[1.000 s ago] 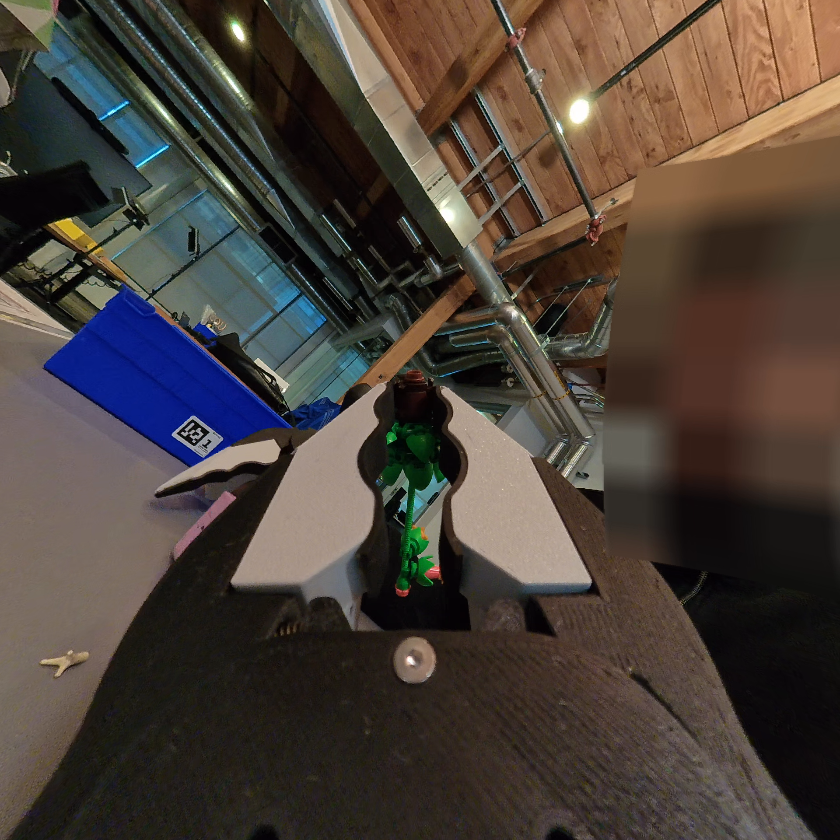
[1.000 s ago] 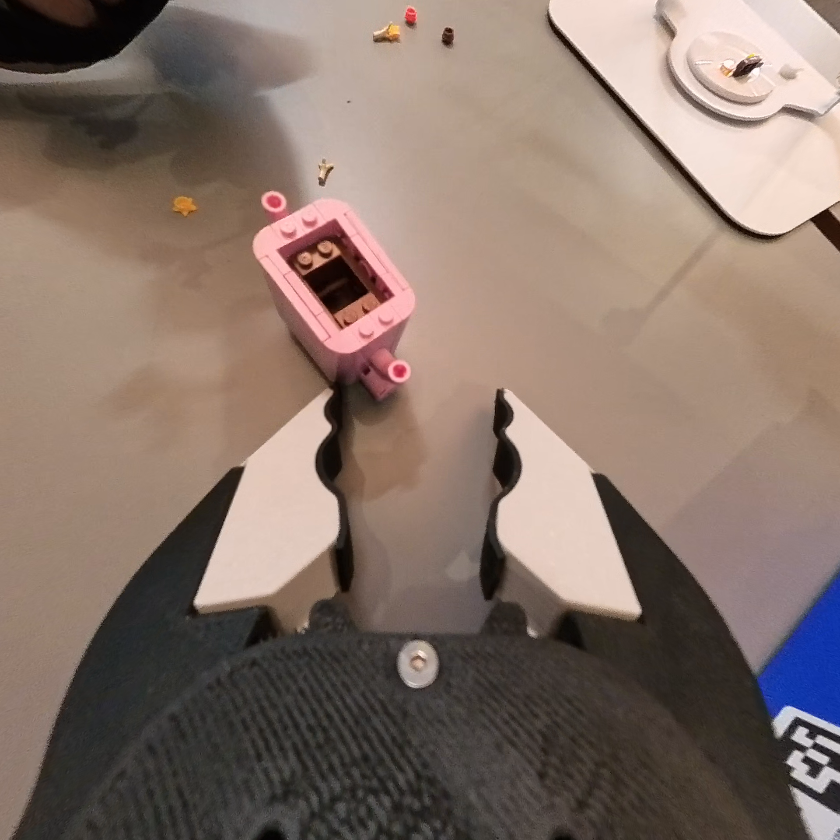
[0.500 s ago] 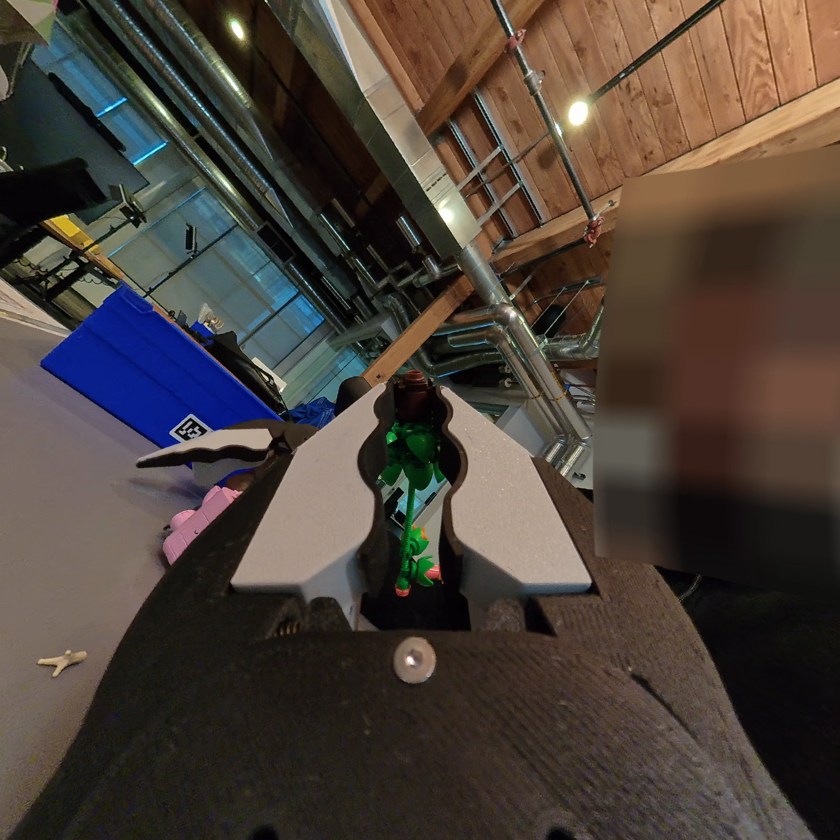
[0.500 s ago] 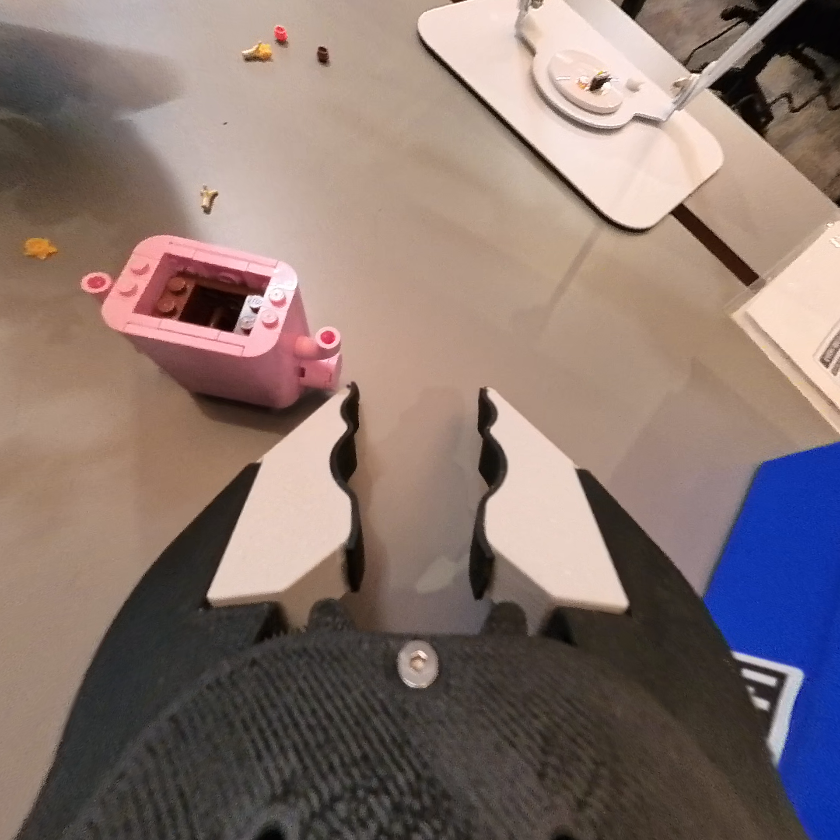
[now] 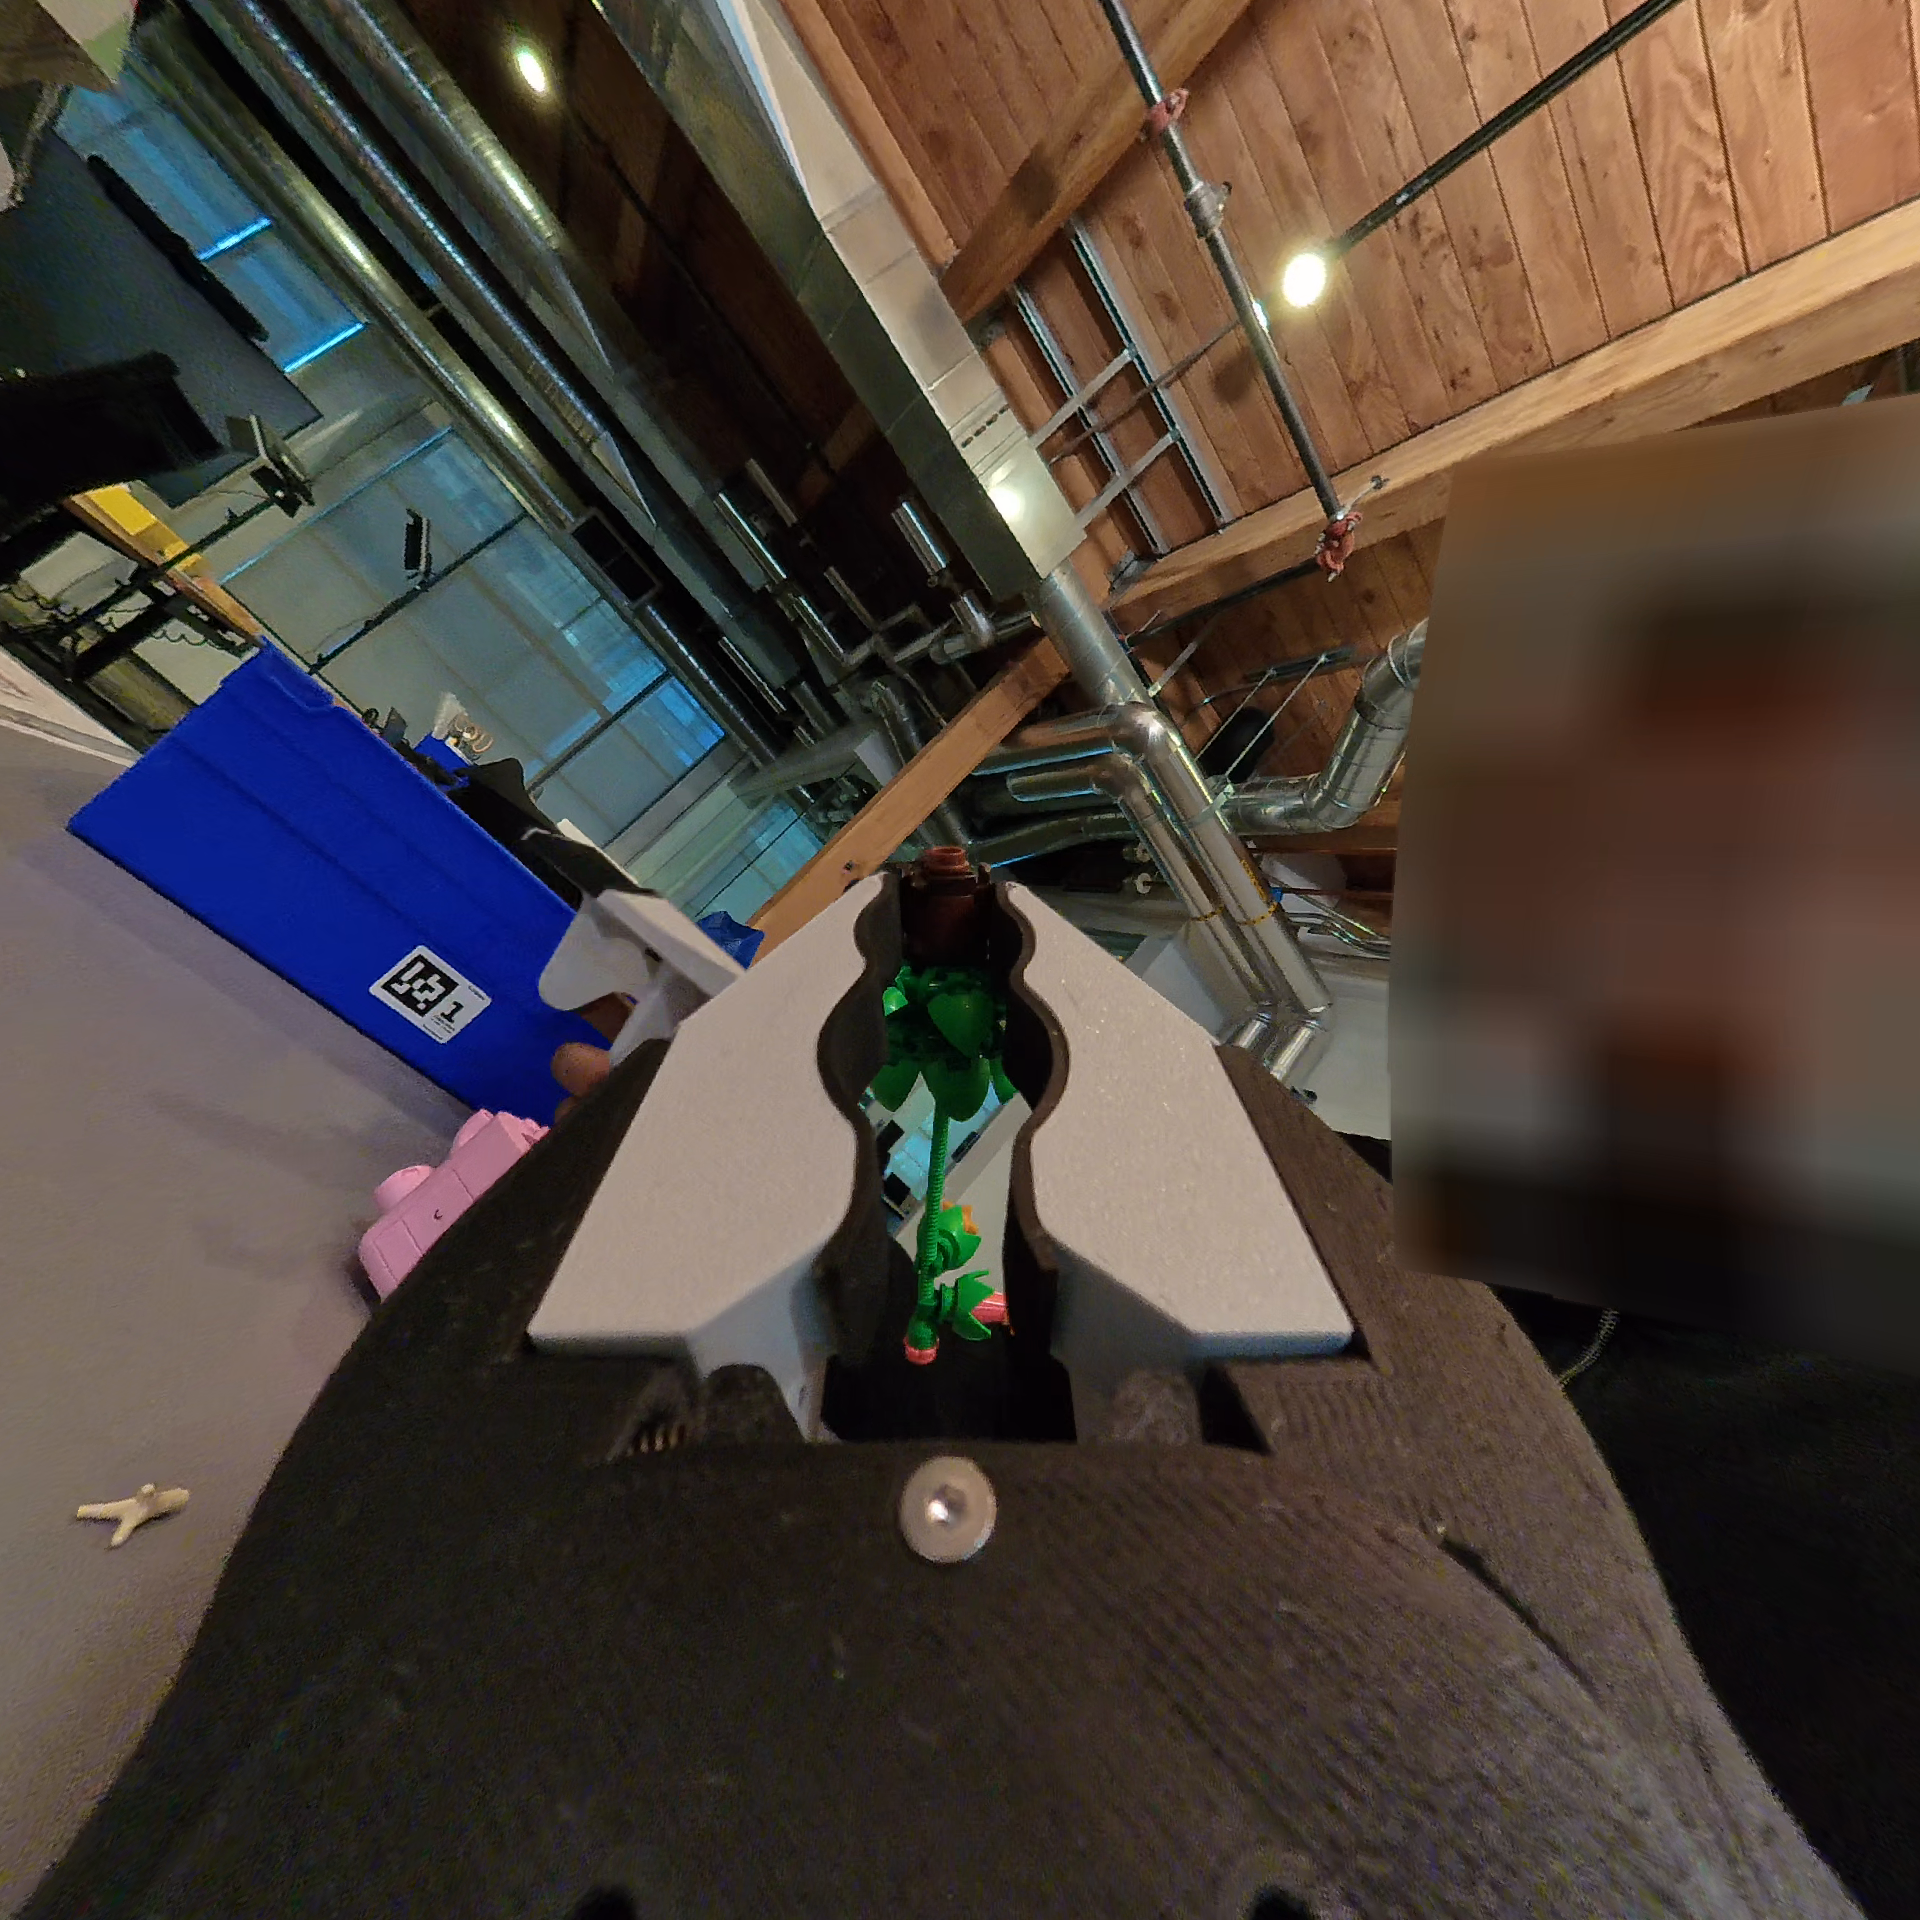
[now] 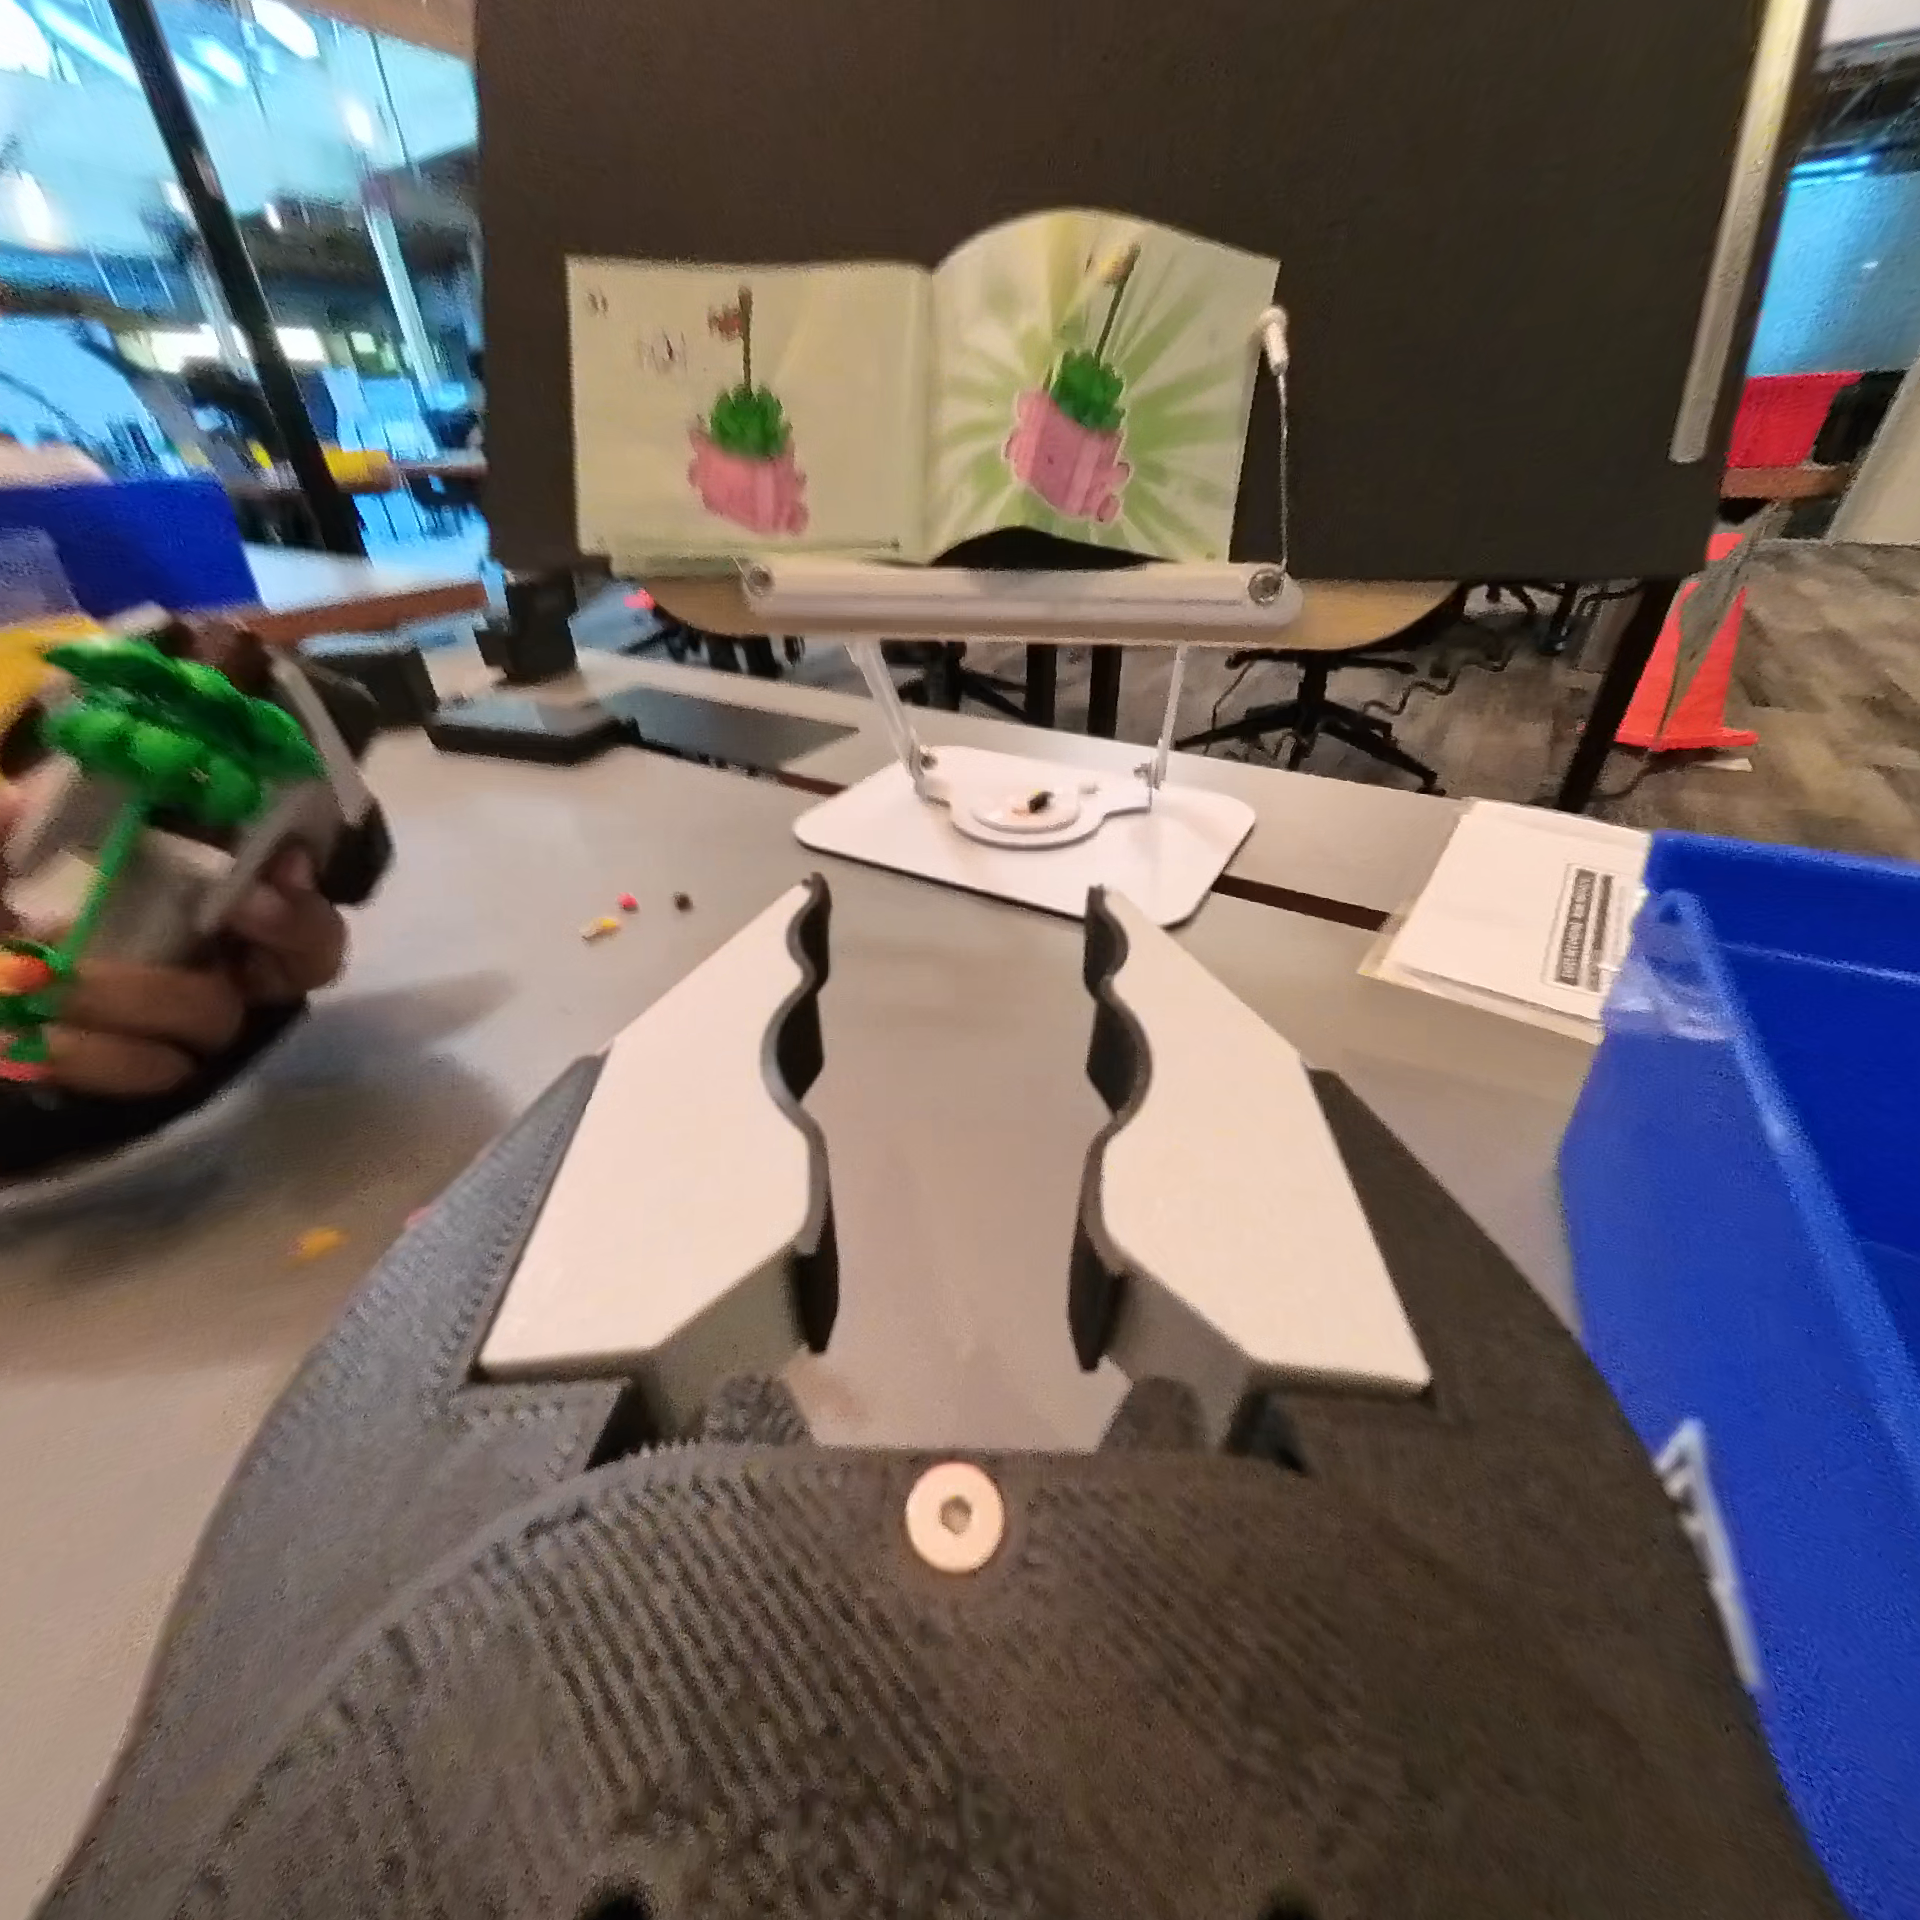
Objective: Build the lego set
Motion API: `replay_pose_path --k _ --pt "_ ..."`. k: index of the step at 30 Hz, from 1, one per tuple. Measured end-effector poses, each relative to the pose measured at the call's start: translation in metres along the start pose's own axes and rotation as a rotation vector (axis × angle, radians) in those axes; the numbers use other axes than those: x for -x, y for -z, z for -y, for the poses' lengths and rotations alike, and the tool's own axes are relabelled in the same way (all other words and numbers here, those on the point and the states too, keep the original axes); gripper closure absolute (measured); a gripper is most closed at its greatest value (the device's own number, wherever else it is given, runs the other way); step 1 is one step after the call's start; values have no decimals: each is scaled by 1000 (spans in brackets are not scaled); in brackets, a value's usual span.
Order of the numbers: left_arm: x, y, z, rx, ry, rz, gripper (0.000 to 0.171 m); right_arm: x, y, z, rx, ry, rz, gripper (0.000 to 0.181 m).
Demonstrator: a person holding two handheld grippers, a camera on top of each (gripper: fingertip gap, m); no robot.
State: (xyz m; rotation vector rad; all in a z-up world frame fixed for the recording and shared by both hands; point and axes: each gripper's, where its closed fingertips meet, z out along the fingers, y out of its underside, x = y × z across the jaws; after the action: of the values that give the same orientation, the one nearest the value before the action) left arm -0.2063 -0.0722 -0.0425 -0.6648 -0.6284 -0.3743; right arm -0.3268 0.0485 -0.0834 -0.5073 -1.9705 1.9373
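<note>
- Jaws of the left gripper (image 5: 943, 914) are seen pinched on a green plant stem (image 5: 940, 1081), gripped at its brown round base piece, with the leafy cluster and thin stalk running back between the grey fingers (image 5: 707, 1174) toward the camera; small pink and orange buds are carried at the stalk's near end.
- Jaws of the right gripper (image 6: 954, 904) are shown spread apart with nothing between them, hovering low over the grey surface (image 6: 499, 935).
- A pink lego pot (image 5: 436, 1205) is glimpsed on the surface just left of the left gripper, partly hidden by it.
- The left gripper and the hand (image 6: 177, 997) holding it are caught, blurred, at the left edge of the right wrist view, the green leaves raised above the surface.
- A small tan branch-shaped piece (image 5: 133, 1510) is seen lying alone on the surface; a few tiny loose pieces (image 6: 623, 914) are scattered farther out.
- A blue bin (image 6: 1756, 1174) is placed at the right gripper's right side, with a white sheet beside it.
- An open instruction booklet (image 6: 914, 405) is propped on a white stand (image 6: 1039, 831) beyond the right gripper.
</note>
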Motion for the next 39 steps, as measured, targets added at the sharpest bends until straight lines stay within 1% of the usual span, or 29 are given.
replay_pose_path --k 1,2,4,6,10,13,15,16,18,21,25,28,31,34,39 --pt "0 0 -1 2 8 -5 159 6 2 1 -19 -33 1 130" --pt "0 0 -1 3 15 -10 159 12 4 -3 -4 -54 -3 128" --pt "0 0 -2 5 19 -13 159 27 7 -25 107 -66 -9 123" --pt "0 -1 -2 8 14 -11 159 43 14 -38 186 -50 -1 115" --pt "0 0 -1 1 15 -13 159 66 30 -34 152 7 -29 117" --pt "0 0 -2 1 22 -16 159 91 33 -33 139 157 -6 125" --pt "0 0 -2 3 17 -12 159 111 30 -38 162 273 18 125" --pt "0 0 -2 4 15 -10 159 120 28 -41 176 314 24 124" --pt "0 0 -2 3 14 -9 159 127 24 -47 207 365 3 112" --pt "0 1 -2 2 14 -9 159 122 21 -52 245 414 -53 113" --pt "1 0 -3 5 18 -8 158 111 18 -57 292 402 -93 114" --pt "1 -1 -3 7 19 -8 159 105 16 -62 327 407 -123 117" --pt "1 0 -2 5 19 -8 159 96 16 -70 378 461 -162 122" --pt "1 0 -1 -1 19 -10 159 84 20 -71 393 505 -206 123" --pt "0 0 -1 -3 20 -12 159 68 26 -70 397 470 -235 128"
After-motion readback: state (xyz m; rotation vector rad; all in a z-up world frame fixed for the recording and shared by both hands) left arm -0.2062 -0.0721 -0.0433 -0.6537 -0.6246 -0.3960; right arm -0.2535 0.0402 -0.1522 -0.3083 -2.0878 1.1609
